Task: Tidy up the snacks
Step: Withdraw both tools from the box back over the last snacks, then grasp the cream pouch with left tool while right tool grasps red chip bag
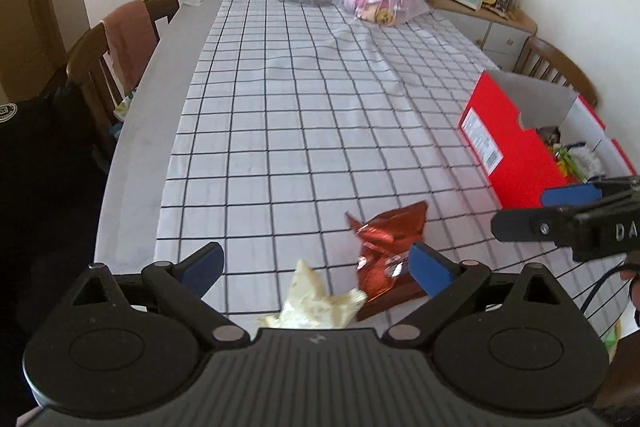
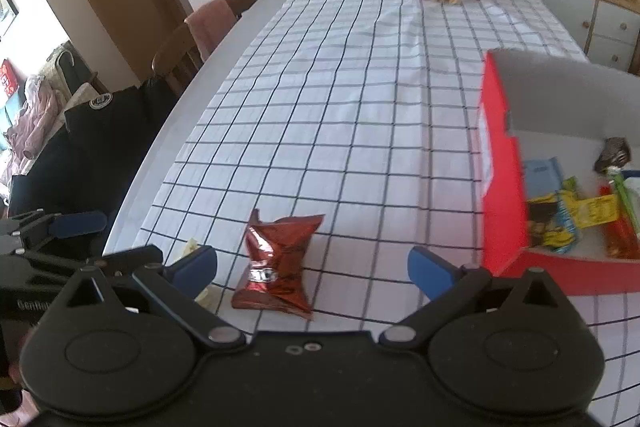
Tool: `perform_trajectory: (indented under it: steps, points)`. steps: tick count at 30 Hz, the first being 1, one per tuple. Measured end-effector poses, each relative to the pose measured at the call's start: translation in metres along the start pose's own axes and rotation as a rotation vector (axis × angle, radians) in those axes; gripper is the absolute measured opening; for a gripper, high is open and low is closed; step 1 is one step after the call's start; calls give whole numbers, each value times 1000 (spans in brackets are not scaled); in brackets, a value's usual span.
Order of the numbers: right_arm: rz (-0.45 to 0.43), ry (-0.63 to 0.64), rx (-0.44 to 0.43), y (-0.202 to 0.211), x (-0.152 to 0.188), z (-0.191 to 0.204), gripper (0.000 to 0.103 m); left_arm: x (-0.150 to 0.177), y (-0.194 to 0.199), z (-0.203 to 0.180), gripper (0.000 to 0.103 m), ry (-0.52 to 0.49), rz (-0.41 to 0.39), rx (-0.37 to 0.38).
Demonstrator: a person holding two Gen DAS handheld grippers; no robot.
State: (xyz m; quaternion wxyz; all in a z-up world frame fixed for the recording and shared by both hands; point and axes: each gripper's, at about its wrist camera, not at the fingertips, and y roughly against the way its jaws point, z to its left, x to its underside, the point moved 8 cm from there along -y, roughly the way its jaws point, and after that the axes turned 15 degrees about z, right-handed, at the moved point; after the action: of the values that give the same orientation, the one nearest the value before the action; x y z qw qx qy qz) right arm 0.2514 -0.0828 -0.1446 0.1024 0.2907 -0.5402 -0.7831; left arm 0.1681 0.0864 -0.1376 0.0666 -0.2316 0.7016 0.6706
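Two snacks lie loose on the tabletop [image 2: 360,99] at its near edge: a red packet [image 2: 278,263] and, just to its left, a pale packet [image 1: 316,301]. The red box [image 2: 504,211] stands to the right, open, with several snacks already inside, so the sorting looks partly done with these two left.

The left gripper [image 1: 318,267] hangs low over both packets with its jaws wide and nothing between them; the pale packet sits between its fingers, the red one by its right finger. The right gripper [image 2: 312,263] is also spread wide and empty, with the red packet between its fingers, nearer the left one.

The step in hand seems to be picking up one of the remaining packets. The next move calls for lowering one gripper around a packet, closing on the crinkled foil, then carrying it right over the box wall. The two grippers are close together, so they may crowd each other.
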Motion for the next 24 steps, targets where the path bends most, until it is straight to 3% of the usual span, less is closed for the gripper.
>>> perform_trajectory:
  steps: [12, 24]
  points:
    - [103, -2, 28, -57, -9, 24, 98, 19, -31, 24, 99, -4, 75, 5]
    - [199, 11, 84, -103, -5, 31, 89, 34, -62, 19, 97, -41, 150, 44]
